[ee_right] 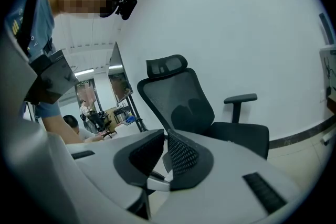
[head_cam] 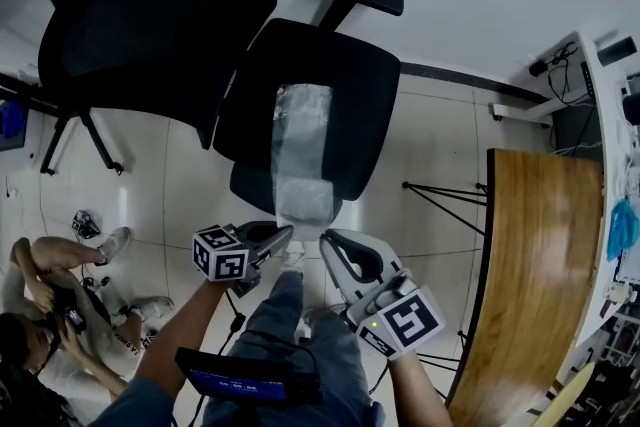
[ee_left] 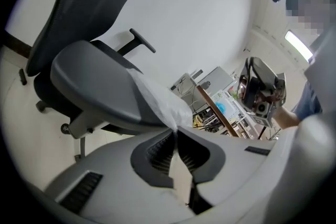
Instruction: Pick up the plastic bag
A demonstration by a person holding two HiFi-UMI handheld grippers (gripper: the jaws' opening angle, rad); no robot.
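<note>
Plastic bag (head_cam: 300, 150) on chair seat (head_cam: 355, 80), near end hidden within clenched left gripper (head_cam: 287, 234); right gripper (head_cam: 329, 241) closed, empty.

Two office chairs (head_cam: 330, 75), one plastic bag (head_cam: 300, 150), one wooden counter (head_cam: 535, 255) — two grippers: left gripper (head_cam: 280, 237), right gripper (head_cam: 330, 241).

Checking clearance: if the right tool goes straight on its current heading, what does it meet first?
Probably the black office chair's mesh backrest, straight ahead of the right tool. Nothing nearer shows in that line, but depth is unclear.
</note>
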